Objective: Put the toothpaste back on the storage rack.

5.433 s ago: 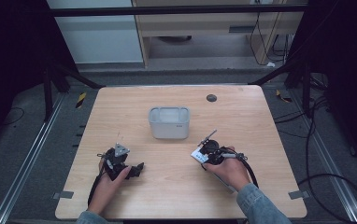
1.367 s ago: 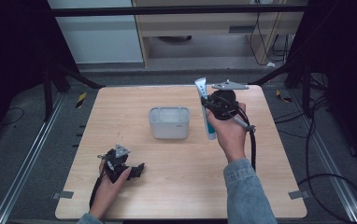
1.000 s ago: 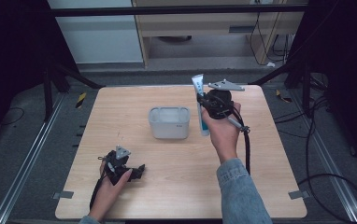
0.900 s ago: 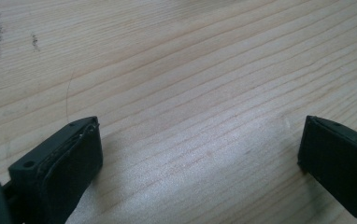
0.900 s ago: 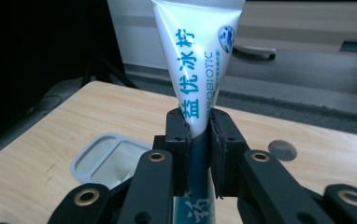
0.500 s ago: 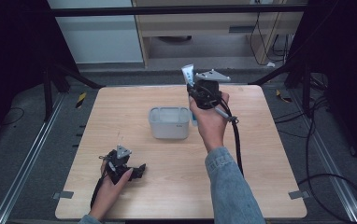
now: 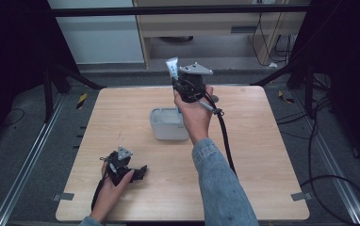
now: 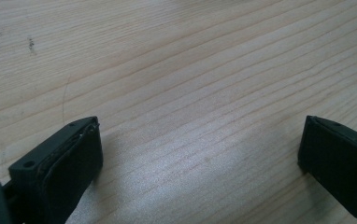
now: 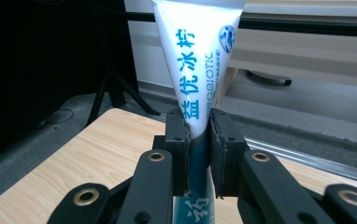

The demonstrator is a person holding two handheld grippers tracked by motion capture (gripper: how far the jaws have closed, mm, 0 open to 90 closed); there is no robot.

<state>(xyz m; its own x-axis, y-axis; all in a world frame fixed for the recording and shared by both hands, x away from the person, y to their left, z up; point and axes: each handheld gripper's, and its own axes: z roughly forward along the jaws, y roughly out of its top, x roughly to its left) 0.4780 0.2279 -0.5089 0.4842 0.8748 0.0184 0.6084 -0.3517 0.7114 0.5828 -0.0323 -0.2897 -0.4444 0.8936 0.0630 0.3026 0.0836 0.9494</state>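
Note:
My right gripper [image 7: 180, 84] is raised above the far side of the grey bin [image 7: 168, 124] and is shut on a white and blue toothpaste tube [image 7: 173, 69]. The tube stands upright, flat crimped end up. In the right gripper view the two jaws pinch the tube [image 9: 198, 60] at its lower half, and the right gripper [image 9: 197, 135] points toward the table's far edge. My left gripper [image 7: 138, 173] lies on the table near the front left corner, held by a hand. In the left gripper view the left gripper [image 8: 200, 158] stands open over bare wood.
The wooden table [image 7: 263, 155] has a small dark round object [image 7: 214, 98] near its far edge, partly behind the right hand. A black cable [image 7: 227, 141] trails from the right gripper along the forearm. Black frame posts and floor rails surround the table.
The right gripper has lifted the tube from the table's front and carried it left, to above the bin's far side. The left gripper has stayed put.

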